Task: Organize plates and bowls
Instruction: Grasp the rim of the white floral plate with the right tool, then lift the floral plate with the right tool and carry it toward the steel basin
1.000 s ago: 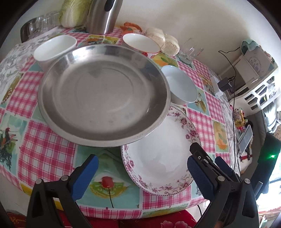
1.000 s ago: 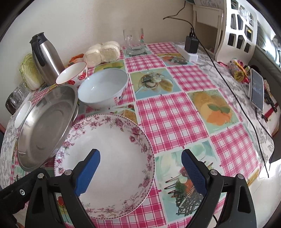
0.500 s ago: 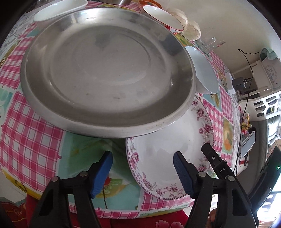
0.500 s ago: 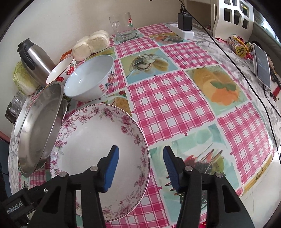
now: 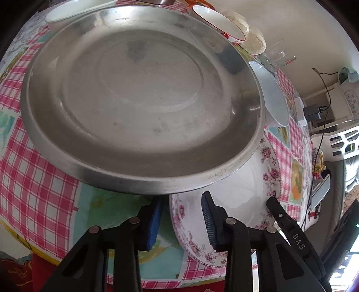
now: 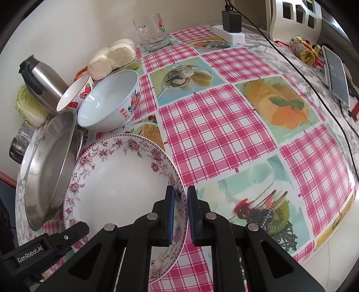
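Pinching the rim of the floral plate (image 6: pixel 125 179), the right gripper (image 6: pixel 179 209) has its two blue-padded fingers (image 6: pixel 171 209) drawn nearly together, one inside the plate's edge and one outside, at about 4 o'clock on the plate as the right wrist view shows it. The plate lies on the checked tablecloth (image 6: pixel 219 125) near the table's front edge, and its 9 o'clock side sits under the steel pan (image 6: pixel 49 166), whose rim overlaps it. In the left wrist view the left gripper (image 5: pixel 181 219) has its fingers (image 5: pixel 154 222) partly spread, with a clear gap between them; they straddle the near edge of the floral plate (image 5: pixel 235 197) just below the steel pan (image 5: pixel 139 101) at 6 o'clock of the pan, and whether either pad touches anything cannot be told. Beyond the plate at 12 o'clock in the right wrist view stands a white bowl (image 6: pixel 107 103) with a printed outside, and just behind it at 10 o'clock a smaller strawberry bowl (image 6: pixel 76 94). A third white bowl (image 5: pixel 76 9) shows at the far side of the pan, at 11 o'clock in the left wrist view. A steel thermos (image 6: pixel 42 85), a cabbage (image 6: pixel 29 110), round buns (image 6: pixel 114 56) and a glass mug (image 6: pixel 152 31) line the wall side.
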The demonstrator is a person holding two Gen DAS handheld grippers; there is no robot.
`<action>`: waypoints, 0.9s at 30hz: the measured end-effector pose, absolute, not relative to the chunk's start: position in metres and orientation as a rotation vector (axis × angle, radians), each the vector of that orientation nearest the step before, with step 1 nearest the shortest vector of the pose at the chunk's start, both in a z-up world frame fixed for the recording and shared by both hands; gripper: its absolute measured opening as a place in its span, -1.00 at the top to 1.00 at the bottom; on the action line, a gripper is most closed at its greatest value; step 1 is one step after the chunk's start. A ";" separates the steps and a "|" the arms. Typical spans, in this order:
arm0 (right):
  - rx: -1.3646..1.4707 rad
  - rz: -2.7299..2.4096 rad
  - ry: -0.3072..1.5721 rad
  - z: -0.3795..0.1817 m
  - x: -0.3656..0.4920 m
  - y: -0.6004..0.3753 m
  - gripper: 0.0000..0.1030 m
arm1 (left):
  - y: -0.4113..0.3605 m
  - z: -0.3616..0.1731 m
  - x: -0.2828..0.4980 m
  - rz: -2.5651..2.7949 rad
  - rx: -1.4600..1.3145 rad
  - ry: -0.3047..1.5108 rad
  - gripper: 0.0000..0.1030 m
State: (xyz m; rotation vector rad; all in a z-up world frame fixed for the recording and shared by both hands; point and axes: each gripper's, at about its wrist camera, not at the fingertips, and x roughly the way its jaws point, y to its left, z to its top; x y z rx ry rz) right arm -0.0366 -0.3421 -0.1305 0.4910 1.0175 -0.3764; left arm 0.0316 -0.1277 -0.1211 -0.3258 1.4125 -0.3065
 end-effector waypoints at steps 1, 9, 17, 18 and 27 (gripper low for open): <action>0.472 -0.388 1.023 -0.130 -0.038 -0.341 0.78 | -0.130 -0.121 0.031 -0.302 -0.308 1.412 0.34; 0.524 -0.473 1.029 -0.130 -0.054 -0.360 0.78 | -0.154 -0.124 0.026 -0.339 -0.275 1.427 0.43; 0.660 -0.446 0.997 -0.135 -0.063 -0.379 0.78 | -0.169 -0.130 0.025 -0.402 -0.292 1.430 0.53; 0.672 -0.441 0.993 -0.136 -0.063 -0.381 0.77 | -0.170 -0.131 0.026 -0.404 -0.299 1.427 0.55; 0.774 -0.402 0.956 -0.143 -0.058 -0.392 0.68 | -0.174 -0.132 0.038 -0.415 -0.307 1.395 0.56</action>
